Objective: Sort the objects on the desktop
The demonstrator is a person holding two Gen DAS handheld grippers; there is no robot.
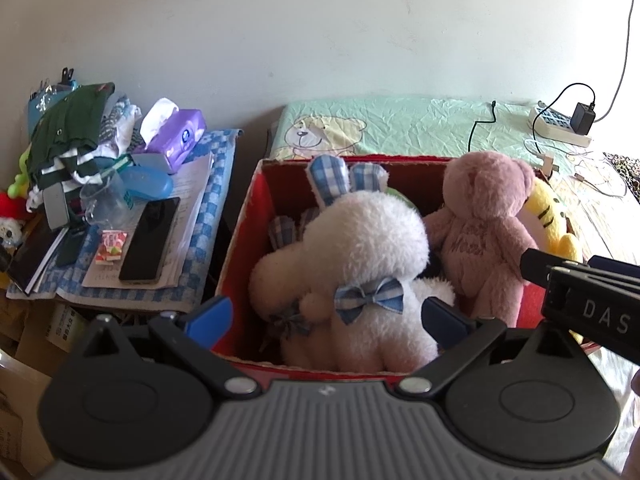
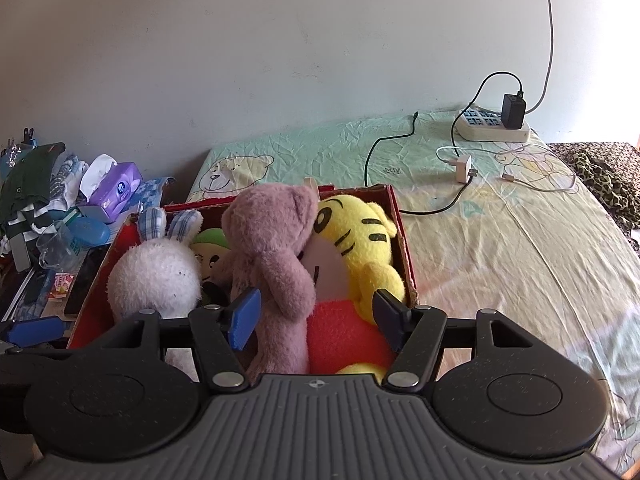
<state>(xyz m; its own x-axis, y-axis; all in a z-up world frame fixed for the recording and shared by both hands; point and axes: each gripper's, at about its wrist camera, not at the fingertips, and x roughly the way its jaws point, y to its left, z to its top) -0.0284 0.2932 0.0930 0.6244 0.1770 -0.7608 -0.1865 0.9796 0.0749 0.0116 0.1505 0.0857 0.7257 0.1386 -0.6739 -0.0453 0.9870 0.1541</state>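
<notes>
Four plush toys sat packed in the red cardboard box (image 1: 240,240), which stood on the bed (image 2: 500,248) beside a cluttered counter (image 1: 216,184). A white rabbit (image 1: 360,248) with blue checked ears and a bow tie filled the left half of the box; a pink bear (image 2: 276,248) stood upright just right of it, touching a yellow striped tiger (image 2: 356,240) pressed against the right wall. A green-capped toy (image 2: 210,246) peeked out between the rabbit and the bear (little of it showed).

The left gripper (image 1: 332,316) hung over the near edge of the box with its jaws spread wide to either side of the rabbit's body, clamped on nothing. The right gripper (image 2: 316,320) was likewise wide open, its blue pads flanking the bear's leg and the tiger's red lower body without pinching either. In the left wrist view part of the right gripper reached in from the right, near the bear.

On the counter lay a purple tissue pack (image 1: 176,136), a black phone (image 1: 150,240) on papers, a clear cup (image 1: 102,200) and a heap of dark green clothing (image 1: 72,132). Farther along the bed, a white power strip (image 2: 494,126) held a black charger (image 2: 514,111), with a white plug (image 2: 464,168) and cables near it.
</notes>
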